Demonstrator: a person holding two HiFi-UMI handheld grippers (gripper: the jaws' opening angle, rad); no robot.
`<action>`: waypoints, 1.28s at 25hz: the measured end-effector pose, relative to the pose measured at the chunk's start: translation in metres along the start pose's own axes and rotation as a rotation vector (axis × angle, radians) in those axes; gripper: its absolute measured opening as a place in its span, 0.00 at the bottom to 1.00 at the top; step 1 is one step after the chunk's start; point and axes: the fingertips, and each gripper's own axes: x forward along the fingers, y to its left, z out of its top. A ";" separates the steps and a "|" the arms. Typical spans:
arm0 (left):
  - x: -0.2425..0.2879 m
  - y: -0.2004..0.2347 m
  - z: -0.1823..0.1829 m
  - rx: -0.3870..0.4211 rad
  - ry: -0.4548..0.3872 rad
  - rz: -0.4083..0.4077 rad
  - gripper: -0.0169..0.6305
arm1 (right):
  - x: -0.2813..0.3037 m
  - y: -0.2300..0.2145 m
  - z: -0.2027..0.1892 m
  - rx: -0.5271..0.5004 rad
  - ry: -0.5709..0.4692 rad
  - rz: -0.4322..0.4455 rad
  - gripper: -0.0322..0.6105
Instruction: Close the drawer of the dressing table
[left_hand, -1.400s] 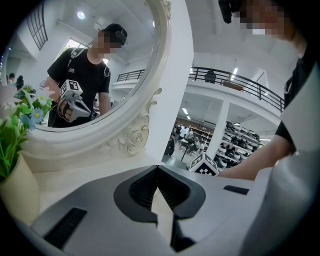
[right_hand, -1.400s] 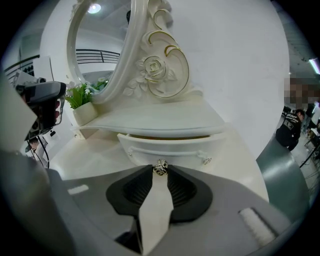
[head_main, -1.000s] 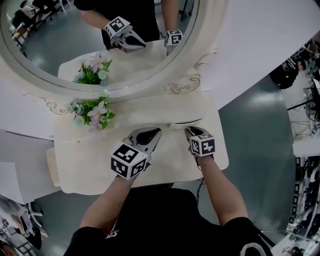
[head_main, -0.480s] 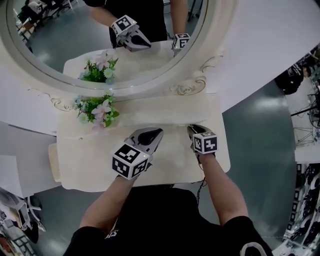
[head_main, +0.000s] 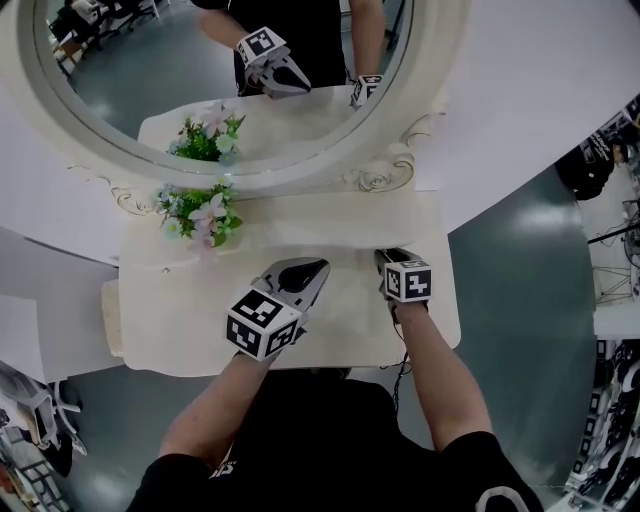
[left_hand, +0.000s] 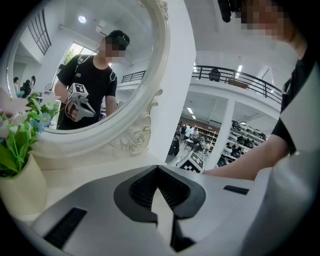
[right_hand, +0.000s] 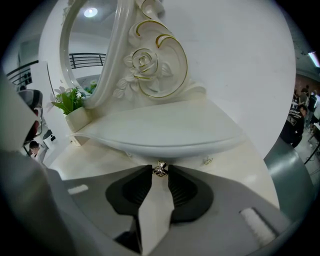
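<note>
The cream dressing table (head_main: 190, 330) has a raised shelf (right_hand: 165, 132) under its oval mirror. The drawer front (right_hand: 192, 156) lies tucked in below the shelf's lip, with its small metal knob (right_hand: 160, 170) sticking out. My right gripper (right_hand: 160, 169) points down at that knob. The knob sits between its fingertips and touches both, and the jaws are opening. In the head view the right gripper (head_main: 388, 256) is at the shelf's right end. My left gripper (head_main: 318, 266) hovers over the tabletop beside it, shut and empty; its tips (left_hand: 157, 168) meet.
A small vase of flowers (head_main: 200, 212) stands at the shelf's left end. The big oval mirror (head_main: 150, 70) rises behind it and reflects both grippers. A second small knob (right_hand: 207, 160) shows to the right. Grey floor surrounds the table.
The drawer edge that stuck out at the shelf's right end a second ago has slid in under the shelf. The right gripper moved slightly towards the mirror; the left one stayed put.
</note>
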 end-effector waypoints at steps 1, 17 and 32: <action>-0.001 -0.002 0.000 0.003 -0.002 0.004 0.04 | -0.001 0.000 0.001 0.006 -0.005 -0.002 0.23; -0.024 -0.043 0.021 0.068 -0.050 0.060 0.04 | -0.116 0.006 0.001 -0.099 -0.213 0.016 0.24; -0.029 -0.047 0.051 0.114 -0.101 0.016 0.04 | -0.211 0.031 0.038 -0.075 -0.411 0.032 0.19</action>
